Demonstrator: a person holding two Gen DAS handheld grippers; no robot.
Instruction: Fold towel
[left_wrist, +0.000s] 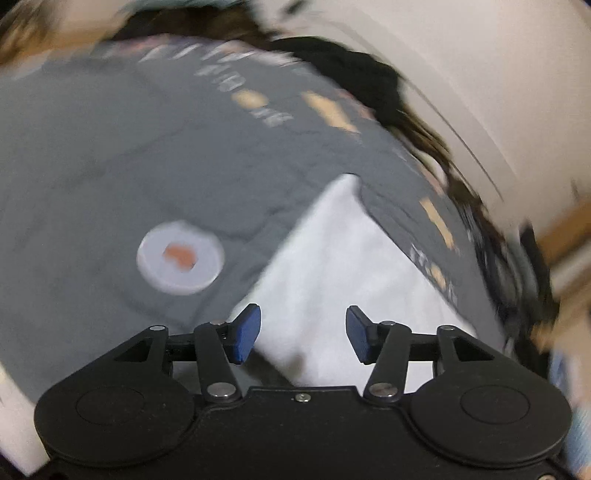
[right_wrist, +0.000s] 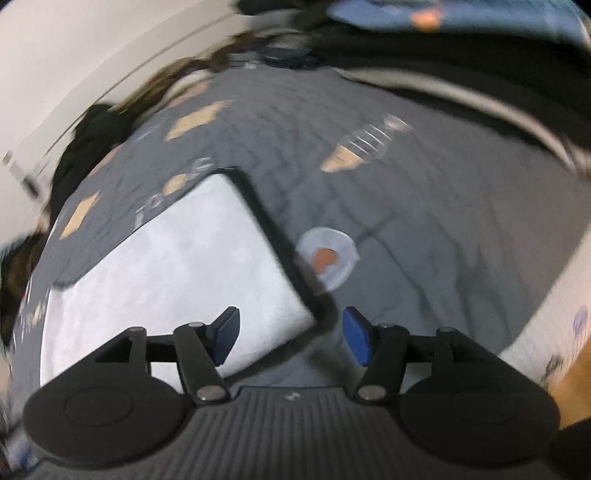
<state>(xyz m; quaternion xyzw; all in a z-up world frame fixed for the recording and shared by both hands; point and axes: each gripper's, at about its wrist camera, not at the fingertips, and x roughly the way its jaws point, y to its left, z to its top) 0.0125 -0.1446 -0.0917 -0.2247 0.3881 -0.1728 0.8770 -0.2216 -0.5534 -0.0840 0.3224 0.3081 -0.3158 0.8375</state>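
Note:
A white towel (left_wrist: 343, 266) lies flat on a grey bedspread (left_wrist: 110, 147). In the left wrist view one far corner points away and the near part runs under my left gripper (left_wrist: 303, 334), which hovers open above it with nothing between the blue pads. In the right wrist view the towel (right_wrist: 177, 258) fills the left half, with a dark shadow along its right edge. My right gripper (right_wrist: 291, 338) is open over the towel's near right corner, holding nothing. Both views are motion-blurred.
A round white patch with an orange mark (left_wrist: 180, 256) is printed on the bedspread beside the towel, also seen as the round patch (right_wrist: 328, 258). A clear plastic bottle (right_wrist: 373, 142) lies farther back. A cream wall (left_wrist: 480, 74) borders the bed, with dark clutter along the edge.

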